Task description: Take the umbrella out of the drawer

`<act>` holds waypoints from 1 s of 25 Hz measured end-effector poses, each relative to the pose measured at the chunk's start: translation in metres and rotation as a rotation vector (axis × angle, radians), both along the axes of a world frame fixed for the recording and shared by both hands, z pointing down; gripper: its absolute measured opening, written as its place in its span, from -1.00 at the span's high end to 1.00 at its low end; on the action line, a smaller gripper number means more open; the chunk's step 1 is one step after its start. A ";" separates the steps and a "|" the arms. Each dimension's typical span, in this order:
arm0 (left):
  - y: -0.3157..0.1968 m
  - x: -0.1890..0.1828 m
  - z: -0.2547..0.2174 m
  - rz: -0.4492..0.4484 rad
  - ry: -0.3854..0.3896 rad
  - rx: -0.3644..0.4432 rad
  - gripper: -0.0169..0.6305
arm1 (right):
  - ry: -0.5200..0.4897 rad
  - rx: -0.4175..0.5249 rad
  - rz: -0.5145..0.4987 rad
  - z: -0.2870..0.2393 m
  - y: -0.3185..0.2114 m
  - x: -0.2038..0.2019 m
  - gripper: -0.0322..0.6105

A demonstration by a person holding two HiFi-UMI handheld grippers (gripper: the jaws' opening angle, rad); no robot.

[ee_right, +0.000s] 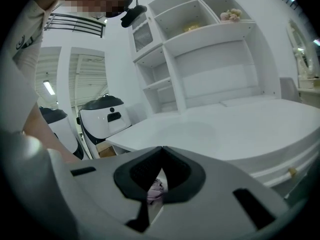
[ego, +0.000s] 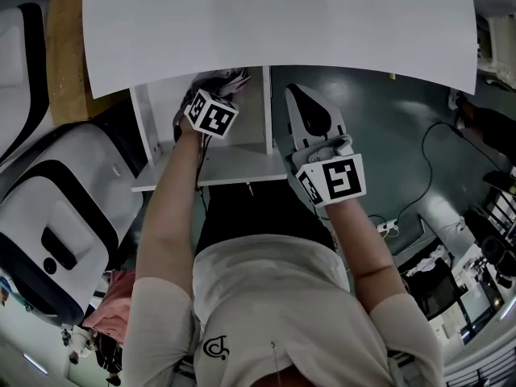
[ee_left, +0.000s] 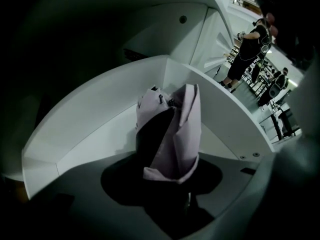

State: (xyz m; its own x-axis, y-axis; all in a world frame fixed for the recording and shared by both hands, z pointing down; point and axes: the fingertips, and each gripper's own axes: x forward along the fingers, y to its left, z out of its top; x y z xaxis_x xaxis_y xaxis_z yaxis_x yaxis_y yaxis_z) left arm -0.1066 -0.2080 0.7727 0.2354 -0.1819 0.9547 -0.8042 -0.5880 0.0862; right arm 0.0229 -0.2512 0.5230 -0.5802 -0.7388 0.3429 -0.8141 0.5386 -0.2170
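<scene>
- Left gripper (ee_left: 169, 134) points steeply down into the drawer, and its black jaws have the folded pale lilac fabric umbrella (ee_left: 187, 119) between them. It looks to me like a grip on the cloth, not on anything hard.
- So the umbrella is in that gripper's bite, standing up out of its throat and low inside the open white drawer (ee_left: 100, 119), not out yet.
- Now the lift. My call is to squeeze deep enough to catch the folded body under the canopy, because loose cloth alone could slide or unfurl.
- Then go straight up along the jaws' own line, clear of the drawer walls on either side and the white tabletop (ego: 282, 22) overhanging just past the gripper.
- Right gripper (ee_right: 160, 159) hangs to the side of the drawer, outside it. Its dark pads meet at the tips with nothing pinched, so it is closed and empty. It could steady the drawer front if the pull drags it.
- Textures: the umbrella is soft, matte and creased, with floppy folds and a small dark fitting near the top. It will squash under the pads.
- The drawer is smooth, hard white board, flat-walled, with a bare floor around the umbrella.
</scene>
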 end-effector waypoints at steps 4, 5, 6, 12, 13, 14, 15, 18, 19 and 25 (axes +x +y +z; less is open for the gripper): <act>0.004 0.003 -0.018 0.007 0.031 -0.003 0.27 | 0.002 0.016 -0.010 -0.013 0.006 -0.004 0.88; 0.004 0.004 -0.024 0.004 0.042 0.004 0.27 | -0.004 0.017 -0.011 -0.016 0.008 -0.005 0.88; 0.004 0.004 -0.030 0.003 0.051 0.013 0.27 | -0.012 0.018 -0.011 -0.020 0.010 -0.006 0.88; 0.007 0.009 -0.076 0.053 0.107 0.067 0.27 | -0.028 0.041 0.005 -0.045 0.019 -0.009 0.89; 0.008 0.009 -0.083 0.057 0.117 0.070 0.27 | -0.026 0.047 0.009 -0.049 0.020 -0.010 0.89; 0.009 0.009 -0.089 0.058 0.126 0.074 0.27 | -0.023 0.054 0.012 -0.054 0.021 -0.011 0.89; 0.010 0.009 -0.096 0.059 0.134 0.080 0.27 | -0.019 0.061 0.015 -0.059 0.023 -0.012 0.89; 0.013 0.009 -0.117 0.066 0.159 0.110 0.27 | -0.008 0.081 0.022 -0.072 0.029 -0.017 0.89; 0.014 0.009 -0.125 0.071 0.169 0.124 0.27 | -0.005 0.089 0.024 -0.077 0.032 -0.018 0.88; 0.019 0.010 -0.183 0.100 0.215 0.227 0.27 | 0.003 0.142 0.044 -0.111 0.045 -0.028 0.88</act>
State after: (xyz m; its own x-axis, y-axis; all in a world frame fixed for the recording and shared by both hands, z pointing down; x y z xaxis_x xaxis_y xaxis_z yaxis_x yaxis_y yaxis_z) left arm -0.0964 -0.1887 0.5898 0.4547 -0.3498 0.8191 -0.7191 -0.6868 0.1058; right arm -0.0047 -0.2057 0.4121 -0.5453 -0.8048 0.2346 -0.8382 0.5275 -0.1385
